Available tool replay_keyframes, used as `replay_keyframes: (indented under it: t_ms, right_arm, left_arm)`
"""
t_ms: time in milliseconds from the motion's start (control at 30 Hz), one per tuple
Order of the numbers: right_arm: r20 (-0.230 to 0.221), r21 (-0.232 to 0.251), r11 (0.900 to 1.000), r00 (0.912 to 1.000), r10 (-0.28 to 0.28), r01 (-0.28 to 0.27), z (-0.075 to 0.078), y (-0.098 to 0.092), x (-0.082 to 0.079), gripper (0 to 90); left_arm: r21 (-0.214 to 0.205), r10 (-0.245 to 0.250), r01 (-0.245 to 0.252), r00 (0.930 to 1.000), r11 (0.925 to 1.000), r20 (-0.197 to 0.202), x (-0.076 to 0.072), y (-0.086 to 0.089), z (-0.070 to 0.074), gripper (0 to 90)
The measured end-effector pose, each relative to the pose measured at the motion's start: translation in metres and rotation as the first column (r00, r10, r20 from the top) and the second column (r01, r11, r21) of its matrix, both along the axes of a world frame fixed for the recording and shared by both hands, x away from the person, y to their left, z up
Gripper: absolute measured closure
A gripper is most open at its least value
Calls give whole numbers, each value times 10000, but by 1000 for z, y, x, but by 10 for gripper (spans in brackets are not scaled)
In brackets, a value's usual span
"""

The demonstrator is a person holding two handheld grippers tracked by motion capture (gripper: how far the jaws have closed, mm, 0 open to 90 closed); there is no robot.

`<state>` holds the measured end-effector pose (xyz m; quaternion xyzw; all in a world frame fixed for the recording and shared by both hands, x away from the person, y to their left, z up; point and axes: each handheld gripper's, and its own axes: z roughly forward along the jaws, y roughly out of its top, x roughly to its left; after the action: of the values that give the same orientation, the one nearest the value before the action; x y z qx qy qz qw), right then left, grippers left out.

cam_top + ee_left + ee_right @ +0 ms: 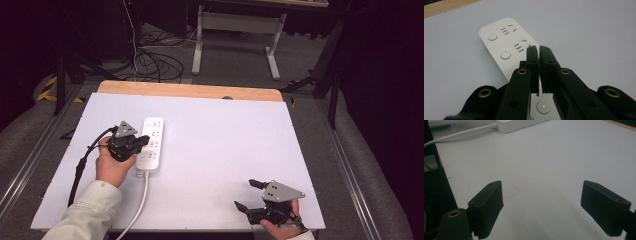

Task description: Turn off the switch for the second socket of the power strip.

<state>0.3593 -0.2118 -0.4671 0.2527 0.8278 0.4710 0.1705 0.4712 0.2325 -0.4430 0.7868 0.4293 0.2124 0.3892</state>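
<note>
Over the white power strip at nine o'clock my left gripper sits pressed together, while my right gripper at five o'clock rests spread wide

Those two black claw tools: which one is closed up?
The left gripper, poised over the white power strip: its jaws are pressed together. The right gripper, near the table's front edge, has its jaws spread wide.

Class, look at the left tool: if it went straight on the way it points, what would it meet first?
Probably the white power strip: the left tool, jaws shut, hovers just above its top face, though depth is unclear.
</note>
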Motion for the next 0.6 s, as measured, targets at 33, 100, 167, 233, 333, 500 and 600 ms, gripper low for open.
replay_keyframes:
  t_ms: [33,100,167,233,333,500,600]
  right_arm:
    - [0,0,10000,10000,0,0,0,0,0,188]
    - [0,-2,10000,10000,6,-6,0,0,0,187]
    - [-1,-7,10000,10000,-8,8,0,0,0,187]
    - [-21,-4,10000,10000,-13,13,0,0,0,188]
    - [-6,4,10000,10000,5,-5,0,0,0,188]
    - [-10,4,10000,10000,-6,6,0,0,0,188]
    - [19,-12,10000,10000,7,-7,0,0,0,188]
  left_arm:
    - [0,0,0,10000,10000,0,0,0,0,868]
    - [31,-77,77,9999,10000,65,-1,0,2,869]
    - [19,-104,104,9999,9999,84,-2,0,2,868]
    - [30,-128,128,9999,9999,84,-3,0,4,869]
    - [-59,-170,170,9998,9998,84,-4,1,5,860]
    - [-620,-240,251,9995,9978,198,-8,-1,10,685]
    - [-769,-412,442,9984,9961,398,-13,0,17,617]
